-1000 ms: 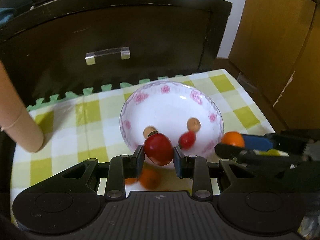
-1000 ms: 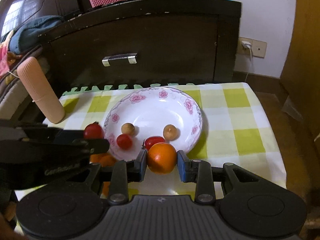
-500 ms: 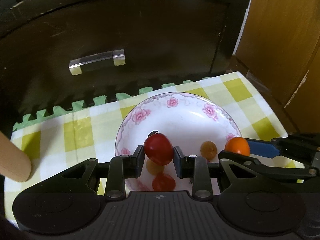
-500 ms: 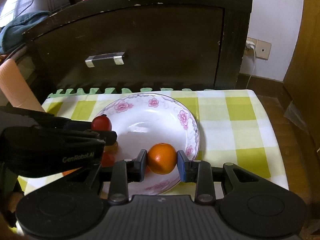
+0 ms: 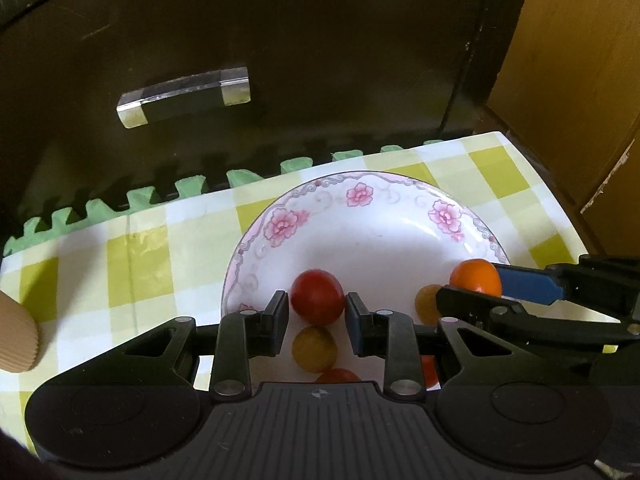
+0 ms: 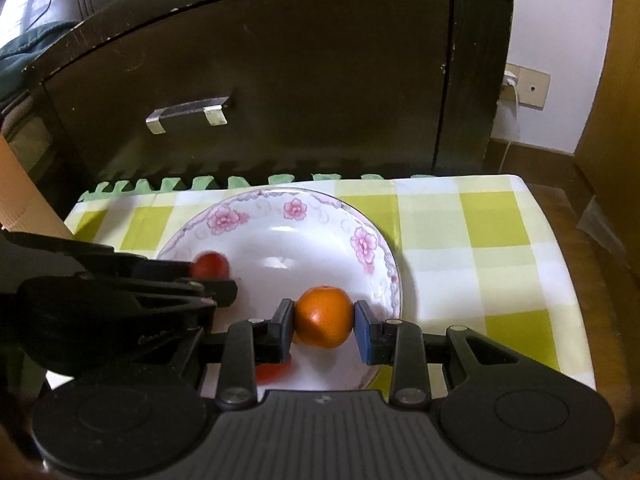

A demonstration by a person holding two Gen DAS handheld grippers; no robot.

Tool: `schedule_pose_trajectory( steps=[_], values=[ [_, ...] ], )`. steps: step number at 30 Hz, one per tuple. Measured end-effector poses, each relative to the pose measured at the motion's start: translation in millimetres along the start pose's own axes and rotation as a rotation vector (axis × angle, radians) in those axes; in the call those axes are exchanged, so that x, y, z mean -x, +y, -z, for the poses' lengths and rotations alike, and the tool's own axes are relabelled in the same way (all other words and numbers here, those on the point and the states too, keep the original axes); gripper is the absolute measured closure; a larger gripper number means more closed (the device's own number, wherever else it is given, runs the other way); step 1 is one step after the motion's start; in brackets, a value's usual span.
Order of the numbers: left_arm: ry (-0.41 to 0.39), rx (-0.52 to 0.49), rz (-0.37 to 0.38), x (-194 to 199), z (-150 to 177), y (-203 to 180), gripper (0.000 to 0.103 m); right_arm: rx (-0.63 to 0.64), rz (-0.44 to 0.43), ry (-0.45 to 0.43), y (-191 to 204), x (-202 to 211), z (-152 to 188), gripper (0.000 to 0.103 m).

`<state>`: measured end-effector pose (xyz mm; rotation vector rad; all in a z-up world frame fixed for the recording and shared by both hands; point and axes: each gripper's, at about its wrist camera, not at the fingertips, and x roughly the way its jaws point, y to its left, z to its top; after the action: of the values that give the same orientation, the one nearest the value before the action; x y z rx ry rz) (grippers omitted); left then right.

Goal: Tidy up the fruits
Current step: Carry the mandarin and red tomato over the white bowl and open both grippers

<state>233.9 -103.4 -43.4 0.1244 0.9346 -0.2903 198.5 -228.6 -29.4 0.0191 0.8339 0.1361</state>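
Note:
A white plate with pink flowers (image 5: 360, 188) (image 6: 296, 196) sits on a yellow-checked cloth. My left gripper (image 5: 317, 305) is shut on a red tomato (image 5: 317, 294), held low over the plate's near left part. My right gripper (image 6: 325, 314) is shut on an orange (image 6: 325, 318) over the plate's near right side. The left wrist view shows that orange (image 5: 476, 278) at the right, between a blue pad and a black finger. Two small yellowish fruits (image 5: 314, 348) (image 5: 427, 302) and small red ones (image 5: 338, 376) lie in the plate, partly hidden by the fingers.
A dark cabinet with a clear drawer handle (image 5: 184, 96) (image 6: 188, 114) stands right behind the table. A tan ribbed cylinder (image 5: 16, 340) (image 6: 24, 196) stands at the left edge. Green foam mat teeth (image 5: 192, 186) line the back edge. A wooden door (image 5: 580, 80) is at the right.
Both grippers have moved forward and down over the plate, carrying the tomato and the orange. The loose fruits in the plate now lie under and behind the fingers.

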Motion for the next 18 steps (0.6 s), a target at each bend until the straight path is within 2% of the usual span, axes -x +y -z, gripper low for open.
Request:
schedule_pose_trajectory(
  steps=[11,18],
  values=[
    [-0.011,0.006,-0.002,5,-1,-2,0.064,-0.011,0.004,-0.008,1,2,-5,0.072],
    [-0.037,0.014,0.001,19,-3,0,0.061,-0.023,0.000,-0.043,2,16,-9,0.071]
  ],
)
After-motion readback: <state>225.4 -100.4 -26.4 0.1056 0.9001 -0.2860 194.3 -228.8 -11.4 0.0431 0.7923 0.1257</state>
